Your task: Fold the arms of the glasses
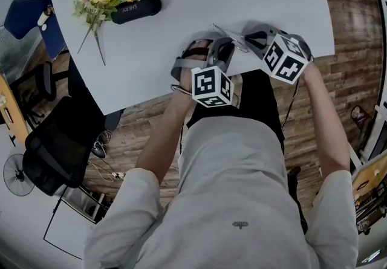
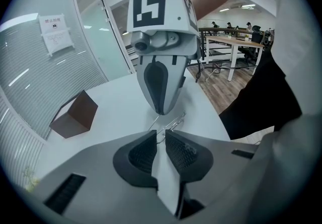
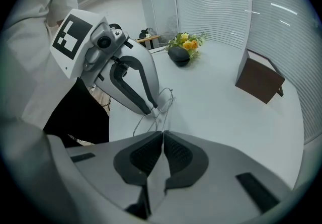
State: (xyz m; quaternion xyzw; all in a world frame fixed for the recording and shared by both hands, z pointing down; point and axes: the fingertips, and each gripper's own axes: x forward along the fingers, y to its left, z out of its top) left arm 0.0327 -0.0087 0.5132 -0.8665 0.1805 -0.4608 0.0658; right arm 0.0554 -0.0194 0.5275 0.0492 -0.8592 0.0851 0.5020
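Jaws, left and right, grip glasses (image 2: 171,123).

Listed: a left gripper (image 2: 161,136) and a right gripper (image 3: 162,133). Each is formed of a smooth light-grey moulded shell, fitted with two dark-grey ribbed jaw pads (image 2: 142,153), cut with dark rectangular slots (image 2: 63,193) in the housing, and topped by a white cube (image 1: 211,85) printed with black square markers. A light-grey short-sleeved T-shirt (image 1: 242,165) is worn, loose in the sleeves (image 1: 124,198) and marked on the front with a small dark emblem (image 1: 240,224), together with a black lower garment (image 1: 257,101).
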